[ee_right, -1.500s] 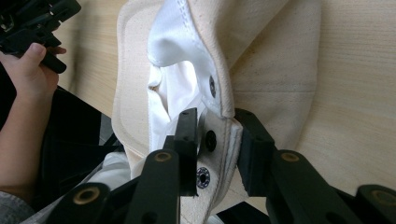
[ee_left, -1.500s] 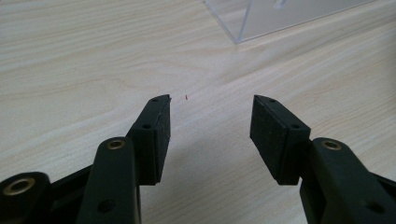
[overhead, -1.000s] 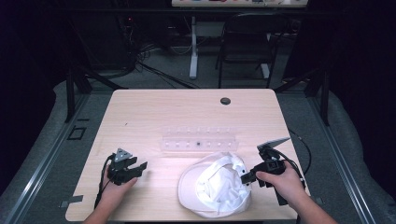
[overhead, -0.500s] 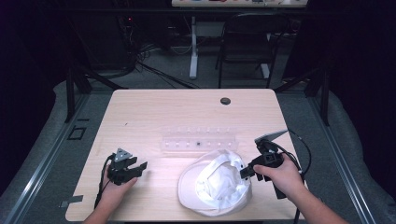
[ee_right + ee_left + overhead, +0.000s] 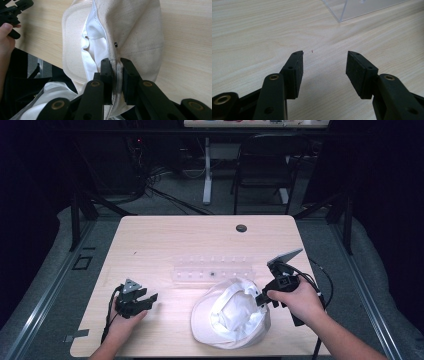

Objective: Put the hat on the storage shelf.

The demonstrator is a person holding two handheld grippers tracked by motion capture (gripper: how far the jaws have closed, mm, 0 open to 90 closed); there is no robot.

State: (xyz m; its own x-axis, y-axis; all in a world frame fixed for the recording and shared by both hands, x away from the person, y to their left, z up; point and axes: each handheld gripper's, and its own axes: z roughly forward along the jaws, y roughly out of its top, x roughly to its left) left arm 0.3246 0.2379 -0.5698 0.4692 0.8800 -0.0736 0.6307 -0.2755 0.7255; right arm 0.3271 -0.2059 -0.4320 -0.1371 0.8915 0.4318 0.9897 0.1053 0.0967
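the right gripper fingers pinch the white hat at its rim, lifting begun; the left gripper fingers stand wide, empty, on the counter; placing remains.

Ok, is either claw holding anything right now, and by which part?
The right claw pinches the white hat by the edge of its crown; the left claw is open, holding nothing.

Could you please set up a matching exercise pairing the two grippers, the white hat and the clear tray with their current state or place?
1. left gripper
2. right gripper
3. white hat
4. clear tray

a. lying beyond the hat on the table
b. jaws open over bare wood
c. pinched at its edge
d. jaws shut on fabric

Pairs: 1-b, 2-d, 3-c, 4-a
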